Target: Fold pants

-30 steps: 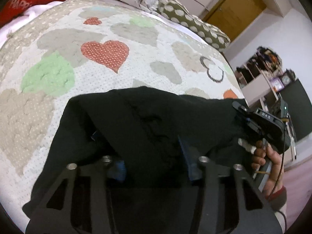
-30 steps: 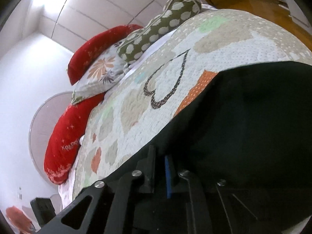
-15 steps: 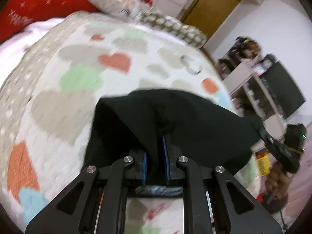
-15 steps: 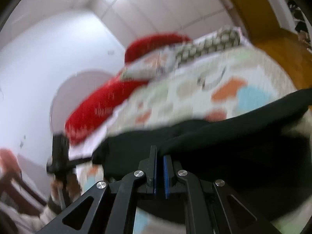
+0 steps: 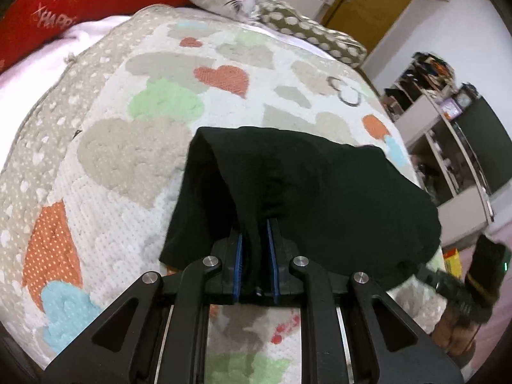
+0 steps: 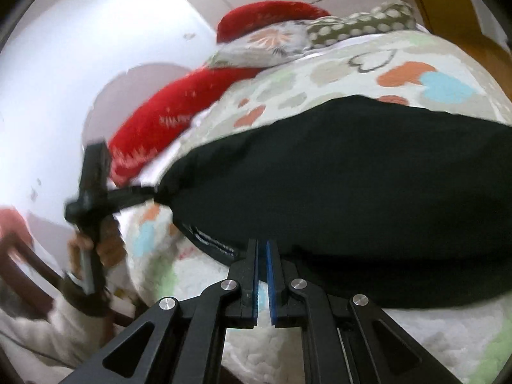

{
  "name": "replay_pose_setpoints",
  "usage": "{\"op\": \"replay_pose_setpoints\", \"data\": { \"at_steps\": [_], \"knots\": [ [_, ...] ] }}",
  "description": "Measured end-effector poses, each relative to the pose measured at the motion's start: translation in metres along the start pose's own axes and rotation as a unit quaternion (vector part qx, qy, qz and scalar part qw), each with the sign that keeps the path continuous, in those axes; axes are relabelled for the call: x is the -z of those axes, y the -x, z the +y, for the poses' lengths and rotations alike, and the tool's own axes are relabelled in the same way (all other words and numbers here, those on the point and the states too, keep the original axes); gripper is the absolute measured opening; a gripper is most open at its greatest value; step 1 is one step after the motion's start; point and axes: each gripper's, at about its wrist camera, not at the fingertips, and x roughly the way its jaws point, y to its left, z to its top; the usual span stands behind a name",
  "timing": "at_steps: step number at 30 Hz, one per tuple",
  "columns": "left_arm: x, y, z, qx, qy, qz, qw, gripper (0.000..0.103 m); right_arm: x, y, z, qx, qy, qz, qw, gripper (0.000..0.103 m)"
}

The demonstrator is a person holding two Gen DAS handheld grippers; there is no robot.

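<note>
Black pants (image 5: 307, 192): soft, limp, sags between holds. Left gripper (image 5: 256, 240) clamped on near edge; right gripper (image 6: 262, 256) likewise. Best hold: edge corners.

black pants (image 5: 320, 192), heart-patterned quilt (image 5: 128, 160)

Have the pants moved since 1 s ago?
Yes. The pants are lifted off the quilt: in the left view quilt now shows under their near edge, which it covered before. Both grippers, left and right, pinch them.

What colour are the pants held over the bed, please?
Plain black pants, clearest in the left wrist view.
</note>
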Motion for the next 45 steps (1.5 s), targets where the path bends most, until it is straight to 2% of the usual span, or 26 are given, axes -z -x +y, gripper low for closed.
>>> {"op": "replay_pose_setpoints", "data": {
  "at_steps": [2,4,6,8,13,15,17,19,21,22,23,24,25,26,27,28,29,31,33,35,36,38,39,40,43,45],
  "knots": [
    [0.002,-0.007,0.007,0.000,0.019,0.015,0.9997,0.013,0.002,-0.010,-0.001,0.011,0.001,0.009,1.000,0.004],
    [0.006,-0.004,0.010,0.015,0.024,0.016,0.9995,0.013,0.004,0.001,-0.006,0.006,-0.012,-0.015,1.000,0.005],
    [0.008,0.004,0.012,0.017,0.024,0.006,0.9996,0.013,0.004,0.016,-0.006,0.029,0.004,-0.037,0.999,0.015],
    [0.007,0.009,0.015,0.007,0.024,-0.004,0.9997,0.013,0.005,0.019,-0.001,0.058,0.037,-0.034,0.997,0.053],
    [0.005,0.010,0.026,0.007,0.053,-0.005,0.9986,0.013,0.019,0.009,0.020,0.097,0.128,-0.016,0.987,0.054],
    [0.007,0.010,0.031,0.006,0.066,-0.005,0.9978,0.013,0.021,-0.004,0.026,0.130,0.173,-0.013,0.976,0.054],
    [0.009,0.011,0.032,0.002,0.070,-0.002,0.9976,0.020,0.022,-0.018,0.029,0.163,0.214,-0.002,0.963,0.054],
    [0.011,0.011,0.032,0.014,0.078,-0.004,0.9969,0.047,0.024,-0.030,0.033,0.186,0.251,0.009,0.950,0.054],
    [0.012,0.012,0.027,0.030,0.078,-0.022,0.9963,0.060,0.026,-0.033,0.034,0.207,0.286,0.010,0.935,0.054],
    [0.011,0.012,0.023,0.032,0.073,-0.030,0.9964,0.063,0.027,-0.034,0.034,0.221,0.302,0.007,0.927,0.054],
    [0.010,0.009,0.018,0.029,0.063,-0.035,0.9970,0.063,0.026,-0.036,0.032,0.230,0.313,0.005,0.921,0.054],
    [0.008,0.003,0.012,0.020,0.052,-0.032,0.9980,0.063,0.024,-0.038,0.030,0.227,0.314,0.004,0.922,0.053],
    [0.006,-0.003,0.008,0.013,0.042,-0.025,0.9987,0.063,0.022,-0.039,0.027,0.218,0.308,0.005,0.926,0.047],
    [0.005,-0.010,0.004,0.010,0.033,-0.016,0.9993,0.063,0.018,-0.041,0.023,0.204,0.293,0.006,0.934,0.030],
    [0.004,-0.018,0.001,0.007,0.027,-0.006,0.9996,0.059,0.014,-0.042,0.018,0.191,0.273,0.006,0.943,0.024],
    [0.003,-0.024,0.000,0.002,0.024,0.000,0.9997,0.040,0.010,-0.041,0.014,0.179,0.253,0.004,0.951,0.019],
    [0.001,-0.027,-0.001,-0.007,0.022,0.005,0.9997,0.029,0.006,-0.038,0.012,0.164,0.232,0.002,0.959,0.012],
    [-0.004,-0.025,0.004,0.008,0.026,0.011,0.9996,0.019,-0.002,-0.028,0.009,0.129,0.195,-0.004,0.972,0.003],
    [-0.008,-0.017,0.011,0.030,0.035,0.010,0.9989,0.016,-0.008,-0.017,0.015,0.082,0.176,-0.010,0.981,0.001],
    [-0.009,-0.006,0.012,0.037,0.024,0.003,0.9990,0.016,-0.008,-0.016,0.029,0.069,0.188,-0.006,0.980,0.001],
    [-0.009,-0.003,0.010,0.037,0.016,0.001,0.9992,0.015,-0.006,-0.019,0.036,0.078,0.203,-0.001,0.976,0.001],
    [-0.006,0.000,0.006,0.032,0.004,0.000,0.9995,0.015,-0.001,-0.023,0.046,0.128,0.239,-0.011,0.963,0.001],
    [-0.006,0.000,0.004,0.030,0.003,0.001,0.9996,0.015,0.001,-0.022,0.047,0.137,0.246,-0.022,0.959,0.001],
    [-0.006,0.000,0.004,0.031,0.005,0.001,0.9995,0.015,0.003,-0.020,0.046,0.139,0.251,-0.033,0.957,0.006],
    [-0.011,0.003,0.002,0.035,0.009,-0.002,0.9993,0.015,0.012,-0.019,0.048,0.150,0.269,-0.037,0.951,0.062],
    [-0.014,0.006,-0.001,0.036,0.006,-0.003,0.9993,0.015,0.020,-0.023,0.044,0.165,0.280,-0.034,0.945,0.062]
  ]
}}
